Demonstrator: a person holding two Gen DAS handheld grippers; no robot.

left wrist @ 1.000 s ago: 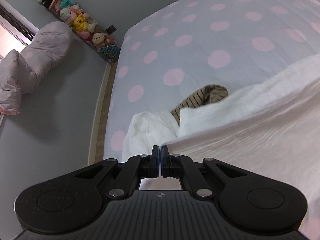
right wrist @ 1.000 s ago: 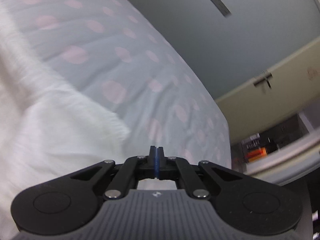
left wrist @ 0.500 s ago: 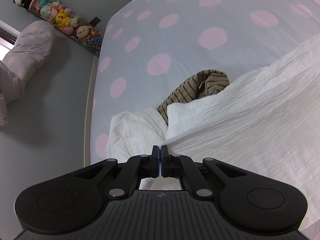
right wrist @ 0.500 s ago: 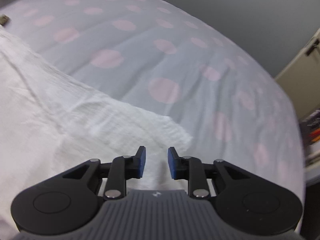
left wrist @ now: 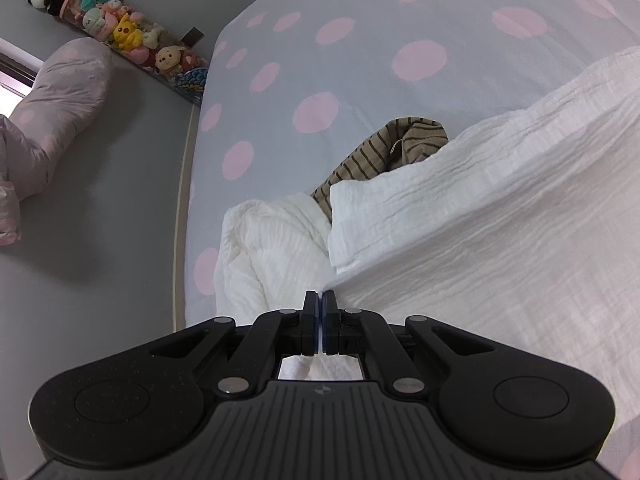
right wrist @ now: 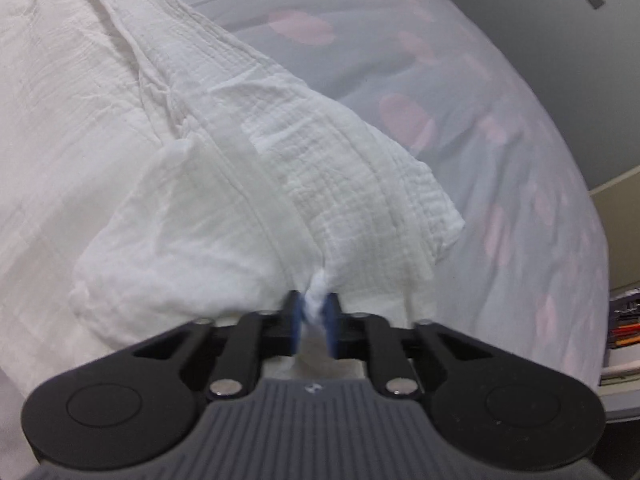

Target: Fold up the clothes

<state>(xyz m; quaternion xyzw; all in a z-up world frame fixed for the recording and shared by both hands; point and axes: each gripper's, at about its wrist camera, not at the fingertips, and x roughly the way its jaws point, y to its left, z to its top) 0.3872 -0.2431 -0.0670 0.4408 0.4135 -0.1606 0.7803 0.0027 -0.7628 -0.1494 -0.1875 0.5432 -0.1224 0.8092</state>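
Observation:
A white crinkled garment [left wrist: 480, 216] lies spread on the bed. My left gripper [left wrist: 319, 300] is shut on its edge, and the cloth runs taut up and to the right from the fingertips. In the right wrist view the same white garment [right wrist: 224, 184] is bunched into a fold. My right gripper [right wrist: 314, 306] is shut on a pinch of that cloth, which shows between the blue pads [right wrist: 295, 318]. A brown striped garment [left wrist: 384, 152] pokes out from under the white one.
The bed has a grey sheet with pink dots [left wrist: 360, 40]. To its left is grey floor with a pink pillow [left wrist: 60, 96] and a row of plush toys [left wrist: 120, 32] along the wall. A shelf with items [right wrist: 624, 328] stands at the right.
My right gripper, open half a second ago, has come down over the sleeve end and closed on the cloth. My left gripper stays shut on the edge and has shifted slightly.

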